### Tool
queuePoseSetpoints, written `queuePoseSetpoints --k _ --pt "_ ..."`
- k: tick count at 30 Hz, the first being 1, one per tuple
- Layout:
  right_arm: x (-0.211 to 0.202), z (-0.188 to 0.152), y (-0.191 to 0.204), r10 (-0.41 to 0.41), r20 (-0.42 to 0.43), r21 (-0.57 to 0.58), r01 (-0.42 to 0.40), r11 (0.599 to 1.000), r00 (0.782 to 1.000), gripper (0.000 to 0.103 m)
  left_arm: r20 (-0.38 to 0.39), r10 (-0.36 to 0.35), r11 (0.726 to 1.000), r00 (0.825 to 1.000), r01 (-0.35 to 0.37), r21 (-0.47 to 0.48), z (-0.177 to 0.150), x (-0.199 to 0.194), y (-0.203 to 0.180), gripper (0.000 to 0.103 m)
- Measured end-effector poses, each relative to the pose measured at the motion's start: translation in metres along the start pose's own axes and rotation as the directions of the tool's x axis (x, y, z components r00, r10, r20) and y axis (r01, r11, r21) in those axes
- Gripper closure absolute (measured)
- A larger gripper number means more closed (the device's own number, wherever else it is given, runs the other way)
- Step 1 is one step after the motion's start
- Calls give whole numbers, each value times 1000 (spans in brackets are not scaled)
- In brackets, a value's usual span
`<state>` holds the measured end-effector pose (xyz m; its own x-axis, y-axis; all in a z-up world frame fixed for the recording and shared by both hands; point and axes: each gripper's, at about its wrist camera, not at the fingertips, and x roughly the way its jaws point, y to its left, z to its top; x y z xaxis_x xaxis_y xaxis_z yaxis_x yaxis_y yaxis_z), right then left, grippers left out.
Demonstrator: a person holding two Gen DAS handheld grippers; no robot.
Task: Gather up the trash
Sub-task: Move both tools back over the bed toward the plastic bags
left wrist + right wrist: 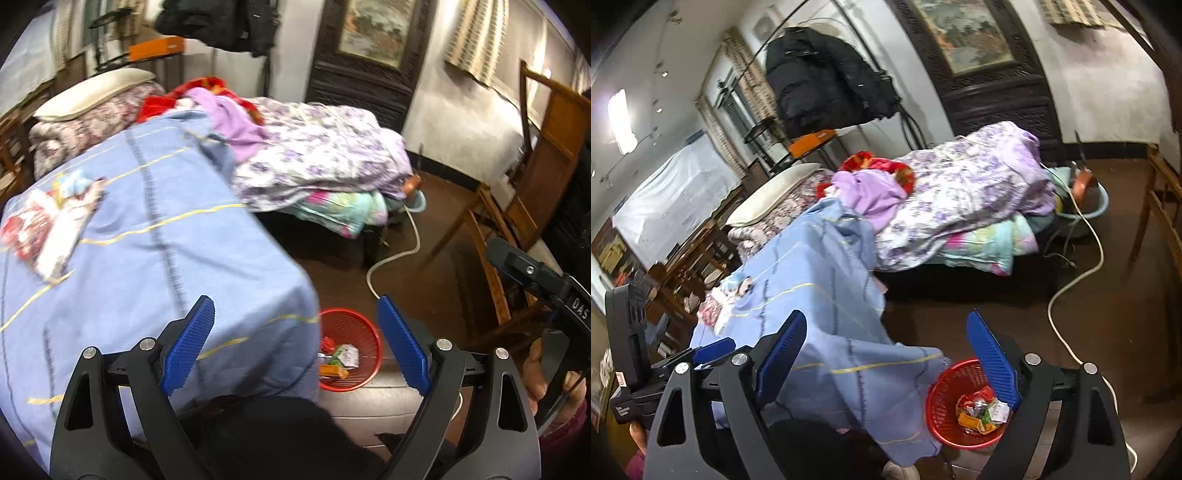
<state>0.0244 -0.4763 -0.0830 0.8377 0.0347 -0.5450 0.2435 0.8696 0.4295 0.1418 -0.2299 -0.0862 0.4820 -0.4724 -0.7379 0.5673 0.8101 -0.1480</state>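
- Several wrappers [40, 232] lie on the blue blanket [166, 236], far left; more fill the red basket [369, 332] on the floor, near right;
- left gripper [295, 343] and right gripper [886, 358]: jaws wide, holding nothing;
- I'd reach left, pinching a wrapper edge, not the cloth.

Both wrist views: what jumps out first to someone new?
The red basket on the floor at the bed's corner, with wrappers in it. Then the blue blanket with crumpled wrappers on the bed on it. Both hand-held grippers, left and right, are open and hold nothing.
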Motion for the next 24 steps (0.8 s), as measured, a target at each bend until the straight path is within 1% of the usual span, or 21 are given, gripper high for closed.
queuePoseSetpoints --k 5,8,12,15,18,23,24 --pt "7 -4 42 49 -9 -50 -49 998 999 15 36 44 995 998 -41 -92 -11 -23 45 15" --pt "17 -10 70 76 -33 -84 -78 993 997 15 57 78 984 995 -67 -168 -20 -37 79 15" --pt "35 -22 103 110 -65 -113 -117 987 992 15 71 138 967 988 -119 -226 -33 -53 114 15" --pt "53 -33 126 129 -94 -127 -140 982 987 15 72 180 949 981 -154 -273 -41 -62 142 15" --pt "69 -40 147 137 -101 -151 -152 977 985 15 68 222 927 973 -189 -325 -49 -71 173 15" --pt "103 -55 180 110 -90 -226 -128 966 990 15 55 281 884 958 -236 -404 -56 -83 222 15" --pt "111 -59 186 102 -95 -248 -122 961 990 15 53 288 880 956 -243 -409 -56 -85 227 15"
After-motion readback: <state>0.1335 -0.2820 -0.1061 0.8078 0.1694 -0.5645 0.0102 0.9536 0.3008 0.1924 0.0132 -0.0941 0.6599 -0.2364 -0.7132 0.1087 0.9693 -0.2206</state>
